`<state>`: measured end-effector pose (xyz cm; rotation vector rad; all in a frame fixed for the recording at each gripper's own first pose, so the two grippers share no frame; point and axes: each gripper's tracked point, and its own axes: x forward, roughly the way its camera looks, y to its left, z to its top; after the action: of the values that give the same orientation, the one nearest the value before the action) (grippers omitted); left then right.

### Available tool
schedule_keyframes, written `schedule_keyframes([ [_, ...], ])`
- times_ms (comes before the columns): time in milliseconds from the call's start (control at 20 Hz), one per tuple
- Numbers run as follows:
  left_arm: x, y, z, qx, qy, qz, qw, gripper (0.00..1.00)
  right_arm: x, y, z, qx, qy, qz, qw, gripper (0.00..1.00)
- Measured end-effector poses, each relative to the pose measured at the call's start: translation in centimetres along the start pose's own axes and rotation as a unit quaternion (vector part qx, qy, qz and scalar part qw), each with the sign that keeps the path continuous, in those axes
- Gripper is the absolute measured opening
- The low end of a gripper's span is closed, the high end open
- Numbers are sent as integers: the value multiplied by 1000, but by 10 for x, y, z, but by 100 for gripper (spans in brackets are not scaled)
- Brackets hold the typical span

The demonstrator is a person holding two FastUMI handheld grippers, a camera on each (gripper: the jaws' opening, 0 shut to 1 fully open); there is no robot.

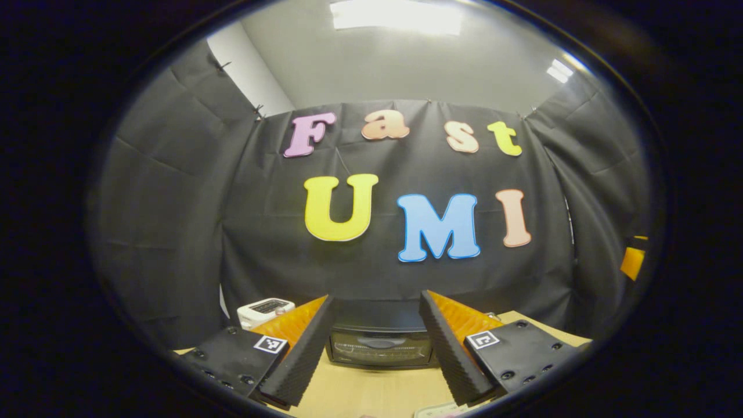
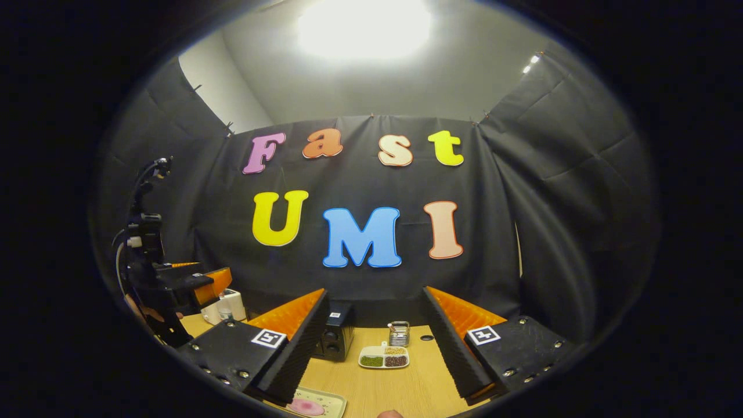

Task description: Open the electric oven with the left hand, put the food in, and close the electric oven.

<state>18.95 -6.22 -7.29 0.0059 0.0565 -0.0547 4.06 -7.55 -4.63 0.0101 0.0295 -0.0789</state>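
The black electric oven [image 1: 380, 342] stands on the wooden table [image 1: 371, 395] straight ahead in the left gripper view, its glass door closed and the handle across the top of the door. My left gripper [image 1: 377, 354] is open, short of the oven, with nothing between its fingers. In the right gripper view the oven [image 2: 335, 337] shows side-on, partly behind one finger. My right gripper [image 2: 374, 354] is open and empty above the table. A pale tray with pink food [image 2: 316, 403] lies just under it. The left gripper [image 2: 209, 284] is at the far left, held by a hand.
A white divided dish [image 2: 383, 357] with green and brown food lies right of the oven, with a small metal rack [image 2: 399, 332] behind it. A white appliance [image 1: 265, 310] stands left of the oven. The black cloth wall closes off the back of the table.
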Motion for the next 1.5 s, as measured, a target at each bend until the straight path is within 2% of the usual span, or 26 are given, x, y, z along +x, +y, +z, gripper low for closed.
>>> schedule_keyframes([
  [50, 14, 0, -8, 0, 4, -5, 1000, 90, 3, 1, -2, -2, 4, -6, 1000, 98],
  [100, 28, 1, -17, 0, 9, -10, 1000, 100, 7, 0, -4, -4, 7, -14, 1000, 98],
  [250, 66, -1, -41, -5, 25, -24, 999, 100, 17, -1, -9, -17, 15, -37, 999, 98],
  [300, 79, 0, -50, -5, 30, -28, 999, 96, 20, -1, -11, -21, 19, -43, 999, 98],
  [350, 91, 0, -58, -5, 34, -31, 999, 100, 22, -2, -13, -24, 22, -51, 998, 98],
  [700, 154, -8, -133, -8, 89, -59, 994, 96, 36, -3, -28, -38, 48, -100, 993, 98],
  [900, 178, -11, -172, -4, 117, -69, 991, 97, 39, -5, -37, -47, 64, -120, 990, 98],
  [1000, 189, -12, -190, -3, 131, -70, 989, 100, 39, -7, -40, -52, 70, -128, 988, 98],
  [1100, 197, -12, -204, -3, 139, -70, 988, 91, 38, -9, -41, -55, 74, -135, 987, 98],
  [1250, 204, -12, -222, -2, 152, -68, 986, 91, 37, -12, -43, -60, 81, -142, 985, 98],
  [1350, 205, -12, -228, 4, 152, -64, 986, 92, 35, -14, -43, -63, 83, -145, 984, 98],
  [1400, 205, -14, -226, 10, 148, -66, 987, 100, 35, -15, -42, -64, 82, -147, 984, 98],
  [1500, 202, -14, -226, 24, 144, -65, 987, 100, 34, -16, -41, -66, 82, -147, 984, 98],
])
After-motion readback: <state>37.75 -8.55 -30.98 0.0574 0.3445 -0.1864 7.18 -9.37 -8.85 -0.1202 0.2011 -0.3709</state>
